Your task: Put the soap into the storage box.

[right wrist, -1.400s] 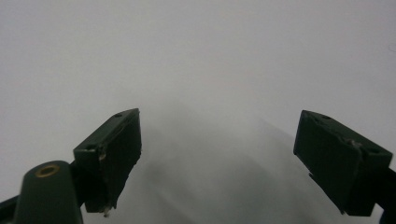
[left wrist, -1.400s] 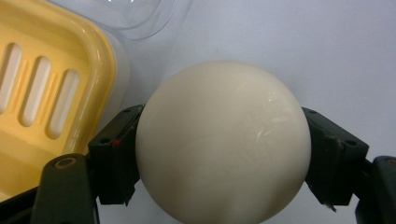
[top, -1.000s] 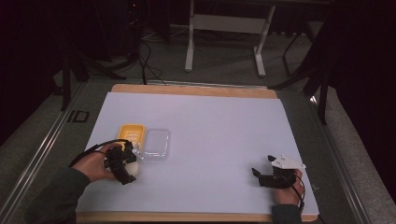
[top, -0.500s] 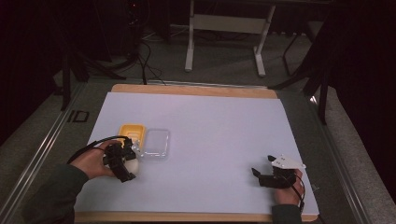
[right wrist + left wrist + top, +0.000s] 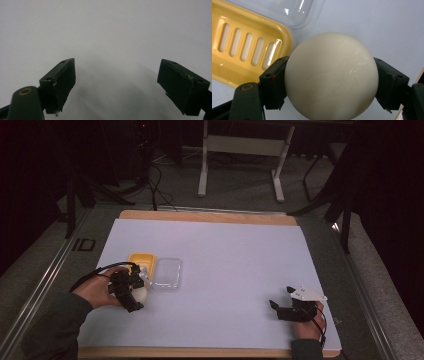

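A cream-white round soap (image 5: 331, 76) sits between the two jaws of my left gripper (image 5: 329, 82), which is shut on it. In the high view the left gripper (image 5: 134, 289) holds the soap (image 5: 141, 293) just in front of a yellow slotted soap dish (image 5: 140, 261); the dish (image 5: 244, 50) shows close behind the soap in the left gripper view. A clear plastic lid (image 5: 167, 274) lies right of the dish. My right gripper (image 5: 276, 309) rests low over the white table sheet (image 5: 230, 265) at the front right, open and holding nothing (image 5: 117, 85).
The white sheet covers a wooden board (image 5: 210, 217) with its edge showing at the back. A white-legged table frame (image 5: 240, 155) and cables (image 5: 150, 175) stand on the dark floor beyond. A metal rail (image 5: 55, 265) runs along the left side.
My left gripper with the soap has shifted slightly back and to the left, closer to the yellow dish. The right gripper has stayed where it was.
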### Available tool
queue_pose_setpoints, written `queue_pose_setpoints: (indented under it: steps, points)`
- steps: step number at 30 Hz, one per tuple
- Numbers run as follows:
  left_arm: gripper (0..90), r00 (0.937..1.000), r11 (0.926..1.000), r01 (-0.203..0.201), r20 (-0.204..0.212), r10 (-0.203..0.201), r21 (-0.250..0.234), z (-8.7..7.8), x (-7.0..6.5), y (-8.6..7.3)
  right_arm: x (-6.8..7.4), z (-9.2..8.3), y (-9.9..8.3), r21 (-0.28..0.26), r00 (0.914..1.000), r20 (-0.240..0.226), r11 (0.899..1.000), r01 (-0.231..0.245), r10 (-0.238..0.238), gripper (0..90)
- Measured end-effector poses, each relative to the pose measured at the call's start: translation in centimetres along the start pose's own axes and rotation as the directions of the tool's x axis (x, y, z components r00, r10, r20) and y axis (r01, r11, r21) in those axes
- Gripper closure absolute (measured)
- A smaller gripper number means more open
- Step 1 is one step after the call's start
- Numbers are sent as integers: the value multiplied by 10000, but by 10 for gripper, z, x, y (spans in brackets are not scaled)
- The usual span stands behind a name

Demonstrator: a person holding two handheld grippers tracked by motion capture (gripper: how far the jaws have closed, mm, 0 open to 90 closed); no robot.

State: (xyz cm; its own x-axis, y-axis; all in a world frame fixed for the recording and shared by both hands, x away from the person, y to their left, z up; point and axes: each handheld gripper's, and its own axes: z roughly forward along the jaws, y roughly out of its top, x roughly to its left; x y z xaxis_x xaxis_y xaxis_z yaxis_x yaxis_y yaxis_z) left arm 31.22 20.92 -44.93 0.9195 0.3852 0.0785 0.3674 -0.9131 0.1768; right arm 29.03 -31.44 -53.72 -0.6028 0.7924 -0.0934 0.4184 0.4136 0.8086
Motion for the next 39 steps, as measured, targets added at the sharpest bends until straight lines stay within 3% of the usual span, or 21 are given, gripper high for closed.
queue_pose_setpoints:
  steps: [15,16,24,26,39]
  points:
    - [239,9992,9994,310,-239,-314,-179,-23,15,0,0,0,0,-22,10000,-2,10000,-37,37,150]
    - [239,9984,9982,543,-159,-547,-256,-23,20,0,0,0,0,-16,10000,-3,10000,-36,36,150]
    - [239,9961,9959,881,-10,-881,-188,-20,29,1,0,0,0,-4,10000,-10,10000,-13,13,150]
    - [239,9926,9925,1210,133,-1208,-162,-17,36,3,0,0,0,-7,10000,-12,10000,-36,36,150]
    - [239,9847,9847,1744,11,-1744,-9,-11,49,12,0,0,0,-11,10000,-26,10000,-10,10,150]
